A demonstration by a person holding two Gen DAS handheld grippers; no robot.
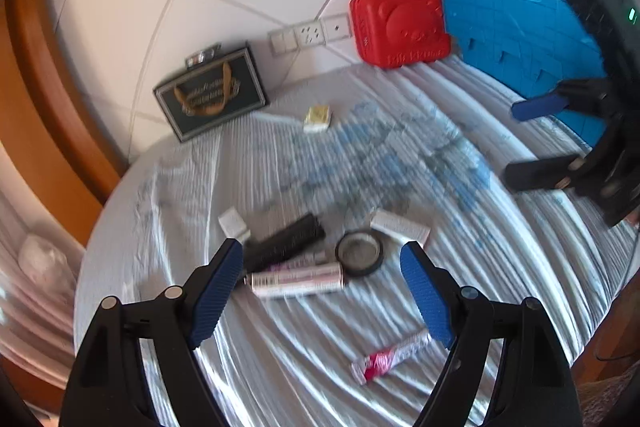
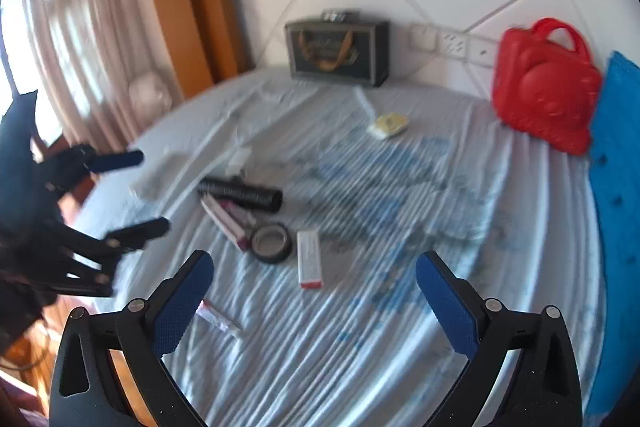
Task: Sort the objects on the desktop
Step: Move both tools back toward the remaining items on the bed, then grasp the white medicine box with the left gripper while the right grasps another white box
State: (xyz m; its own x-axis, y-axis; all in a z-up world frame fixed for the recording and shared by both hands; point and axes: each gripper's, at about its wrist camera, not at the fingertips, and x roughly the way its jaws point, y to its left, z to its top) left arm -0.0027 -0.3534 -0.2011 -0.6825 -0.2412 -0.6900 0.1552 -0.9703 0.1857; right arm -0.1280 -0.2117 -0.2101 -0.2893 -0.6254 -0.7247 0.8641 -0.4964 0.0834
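Small objects lie on a striped cloth: a black ribbed cylinder point(image 1: 286, 241) point(image 2: 240, 193), a silver-pink tube point(image 1: 296, 279) point(image 2: 226, 223), a black tape roll point(image 1: 359, 253) point(image 2: 272, 243), a white box point(image 1: 400, 227) point(image 2: 309, 259), a red-white packet point(image 1: 390, 357) point(image 2: 218, 319), a small white box point(image 1: 233, 223) and a yellow pack point(image 1: 317, 118) point(image 2: 390, 125). My left gripper point(image 1: 322, 291) is open, above the tube and tape roll. My right gripper point(image 2: 314, 301) is open, above the white box. Each gripper also shows in the other's view: the right point(image 1: 538, 143), the left point(image 2: 132, 193).
A red case with handles point(image 1: 400, 23) point(image 2: 544, 91), a blue gridded mat point(image 1: 516, 39) point(image 2: 616, 187) and a dark gift bag point(image 1: 210, 95) point(image 2: 338, 49) stand against the tiled back wall. Wall sockets point(image 1: 308, 35) sit between them. A curtain point(image 2: 80, 27) hangs left.
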